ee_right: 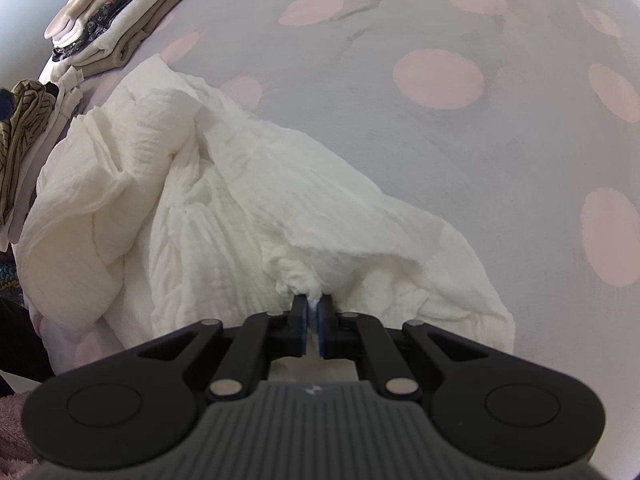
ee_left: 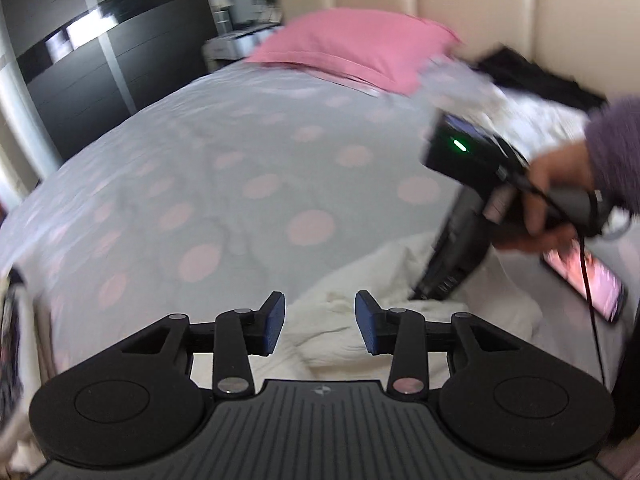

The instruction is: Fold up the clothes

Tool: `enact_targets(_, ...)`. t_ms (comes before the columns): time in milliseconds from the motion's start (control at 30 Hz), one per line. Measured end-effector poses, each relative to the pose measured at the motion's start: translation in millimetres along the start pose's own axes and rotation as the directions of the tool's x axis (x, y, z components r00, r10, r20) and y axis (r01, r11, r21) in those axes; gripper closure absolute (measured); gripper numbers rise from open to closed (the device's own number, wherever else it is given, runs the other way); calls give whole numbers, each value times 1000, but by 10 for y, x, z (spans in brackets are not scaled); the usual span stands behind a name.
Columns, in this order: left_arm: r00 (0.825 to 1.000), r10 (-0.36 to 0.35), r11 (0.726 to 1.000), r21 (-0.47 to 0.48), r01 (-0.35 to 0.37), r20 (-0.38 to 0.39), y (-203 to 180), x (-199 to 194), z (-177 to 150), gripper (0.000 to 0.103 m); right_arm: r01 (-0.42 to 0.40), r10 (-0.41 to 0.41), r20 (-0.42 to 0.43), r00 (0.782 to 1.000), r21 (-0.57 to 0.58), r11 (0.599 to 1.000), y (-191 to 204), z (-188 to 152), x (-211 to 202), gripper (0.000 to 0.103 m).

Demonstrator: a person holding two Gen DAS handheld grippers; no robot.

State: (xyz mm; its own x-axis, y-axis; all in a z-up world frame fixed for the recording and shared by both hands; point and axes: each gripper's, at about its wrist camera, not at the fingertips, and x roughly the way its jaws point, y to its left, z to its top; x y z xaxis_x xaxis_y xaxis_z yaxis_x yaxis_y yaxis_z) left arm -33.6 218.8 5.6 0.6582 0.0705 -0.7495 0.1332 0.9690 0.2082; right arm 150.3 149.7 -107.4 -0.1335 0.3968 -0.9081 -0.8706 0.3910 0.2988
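A crumpled white crinkle-weave garment (ee_right: 208,208) lies on the grey bedspread with pink dots (ee_right: 440,128). My right gripper (ee_right: 314,308) is shut on a bunched edge of it, white cloth pinched between the blue pads. In the left wrist view the same white garment (ee_left: 340,320) lies just beyond my left gripper (ee_left: 320,322), which stands open above it with nothing between its fingers. The right gripper's body (ee_left: 460,216) shows there too, held by a hand (ee_left: 556,196) in a purple sleeve and pointing down into the cloth.
A pink pillow (ee_left: 352,46) rests against the cream headboard (ee_left: 500,0), with dark clothes (ee_left: 532,76) beside it. A phone (ee_left: 584,280) with a lit screen lies on the bed at right. A stack of folded clothes (ee_right: 116,16) sits at far left, olive cloth (ee_right: 24,136) nearer. A dark wardrobe (ee_left: 100,52) stands beyond the bed.
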Motion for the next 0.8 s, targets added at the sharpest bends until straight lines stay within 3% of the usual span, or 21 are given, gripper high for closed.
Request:
enact_targets(167,996,-67,989,127,74,-57,-259,300,-35,66,7,-7,-3,1000,-4,1000,30,-16,-2,98)
enact_targets(267,991,-86,967,233,107,-100,-389,428,-94,66,9,-9,-8,1000,-6,1000,35,-12,-6,98)
enact_targets(467,985,-65,883,451,131,-159,-583,655,-209,66,13,-13,-21,1000,-14,1000,55,6,5,98)
enact_targets(667,986,-59,805,577,139,-155,-788,864,-297,66,10,-10,-21,1000,-23,1000,55,-2,5,98)
enact_targets(700,987,-59,802,581,137,-151,-806,886,-306,67,9,-10,-21,1000,-25,1000,55,-4,6,98)
enact_targets(733,987,-60,802,582,135,-146,-820,897,-319,80,9,-10,-20,1000,-27,1000,56,-5,6,98)
enact_targets(800,988,-66,805,578,134,-137,-830,908,-330,94,8,-9,-20,1000,-30,1000,56,-8,3,98)
